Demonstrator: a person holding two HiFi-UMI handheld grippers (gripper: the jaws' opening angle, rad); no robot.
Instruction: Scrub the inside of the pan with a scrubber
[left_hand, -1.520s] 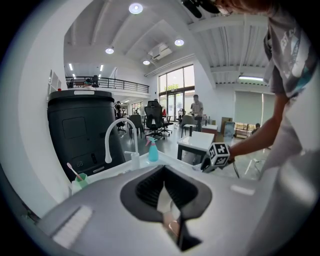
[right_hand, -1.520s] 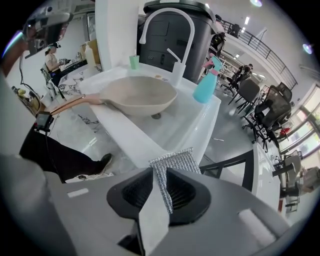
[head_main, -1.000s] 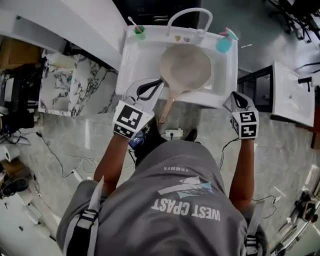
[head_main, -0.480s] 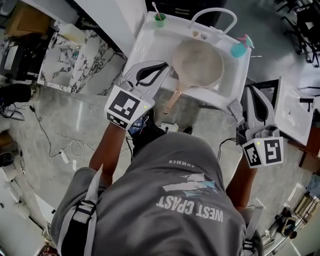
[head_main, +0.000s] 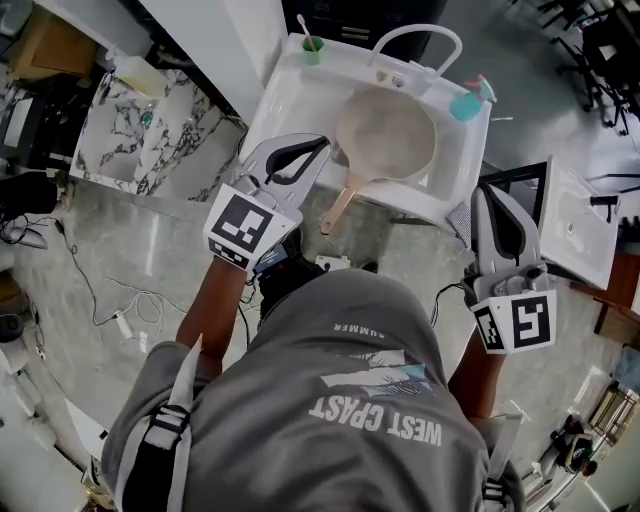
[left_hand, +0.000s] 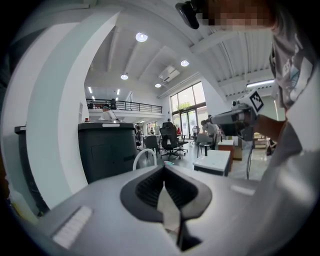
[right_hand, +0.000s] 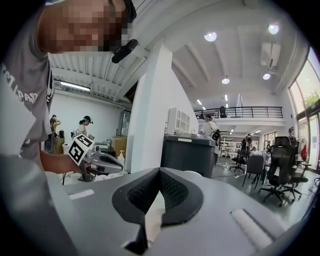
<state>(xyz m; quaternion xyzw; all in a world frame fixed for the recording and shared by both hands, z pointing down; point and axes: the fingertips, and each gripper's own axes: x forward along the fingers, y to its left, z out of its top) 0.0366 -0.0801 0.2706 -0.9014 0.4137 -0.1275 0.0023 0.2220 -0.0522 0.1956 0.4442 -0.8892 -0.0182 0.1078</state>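
Note:
A beige pan (head_main: 385, 135) lies in the white sink (head_main: 275, 105), its wooden handle (head_main: 335, 210) sticking out over the front rim. A teal scrubber-like thing (head_main: 463, 104) sits on the sink's right corner. My left gripper (head_main: 322, 141) is shut and empty, raised over the sink's front left part, just left of the pan. Right of the sink, my right gripper (head_main: 487, 192) is shut and empty, held up off the basin. Both gripper views look level across the room, with shut jaws at left gripper (left_hand: 164, 169) and right gripper (right_hand: 159, 171); neither shows the pan.
A curved faucet (head_main: 415, 38) arches over the back of the sink, and a green cup (head_main: 313, 47) stands on its back left corner. A marble-topped cabinet (head_main: 150, 130) is to the left, a second white basin (head_main: 575, 225) to the right. Cables lie on the floor (head_main: 110, 290).
My right gripper has drawn back from the sink's front right edge toward the right and nearer to me. The left gripper stays by the pan's left side.

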